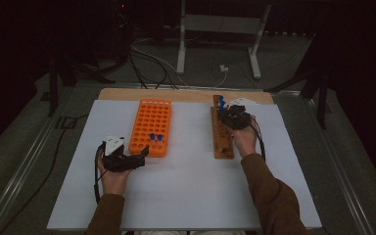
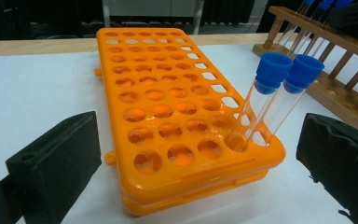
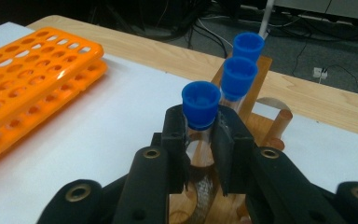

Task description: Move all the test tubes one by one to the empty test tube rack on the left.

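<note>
An orange tube rack (image 1: 150,126) (image 2: 168,107) lies left of centre on the white sheet, with two blue-capped clear tubes (image 1: 155,139) (image 2: 279,88) leaning in its near right corner. My left gripper (image 1: 138,157) (image 2: 196,168) stands open just before that corner, its jaws wide apart either side of the rack's near end. A wooden rack (image 1: 220,131) (image 3: 254,116) lies to the right. My right gripper (image 1: 230,116) (image 3: 200,140) is shut on a blue-capped tube (image 3: 200,105) standing in the wooden rack. Two more capped tubes (image 3: 242,63) stand behind it.
The white sheet (image 1: 186,191) covers a wooden table whose far edge (image 1: 186,94) shows bare. The orange rack's (image 3: 23,74) long side runs left of the right gripper. Beyond the table are cables and a metal stand (image 1: 220,29) on the floor.
</note>
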